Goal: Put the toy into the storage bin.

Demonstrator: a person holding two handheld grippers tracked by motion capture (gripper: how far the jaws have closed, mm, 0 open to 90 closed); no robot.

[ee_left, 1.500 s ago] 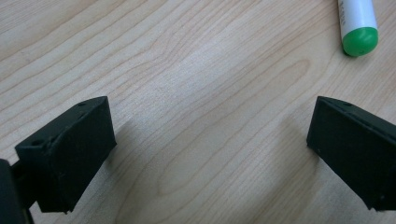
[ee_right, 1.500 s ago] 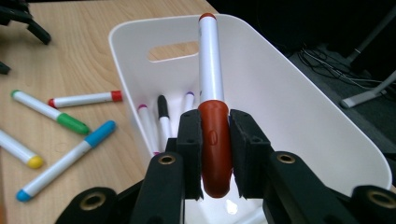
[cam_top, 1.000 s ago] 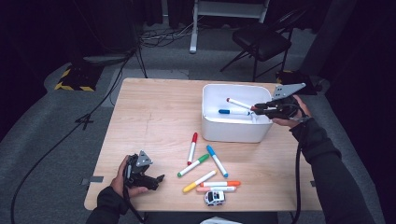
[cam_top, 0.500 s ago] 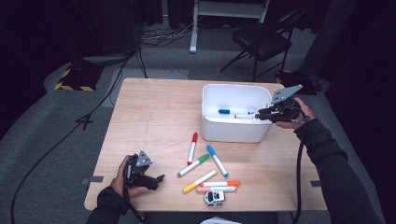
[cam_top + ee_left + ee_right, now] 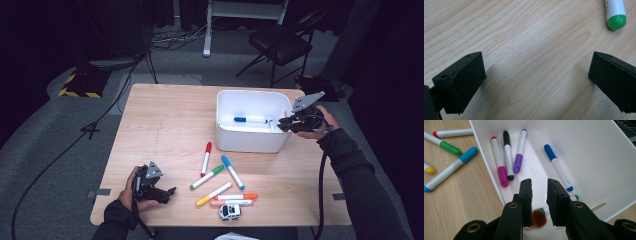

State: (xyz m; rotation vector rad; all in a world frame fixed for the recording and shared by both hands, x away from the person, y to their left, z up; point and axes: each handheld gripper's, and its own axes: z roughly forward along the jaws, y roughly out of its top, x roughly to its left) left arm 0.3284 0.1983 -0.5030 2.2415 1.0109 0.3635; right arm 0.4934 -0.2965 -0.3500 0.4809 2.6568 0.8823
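In the high view the left gripper sits at about seven o'clock, cradled low in the left hand, its fingers spread wide and aimed toward three o'clock. The right gripper sits at about two o'clock, held in the right hand, forearm running back toward five o'clock, fingers nearly together, aimed toward nine o'clock.

Recording studio: black drapes, floor cables (hazard tape).

Markers in bin
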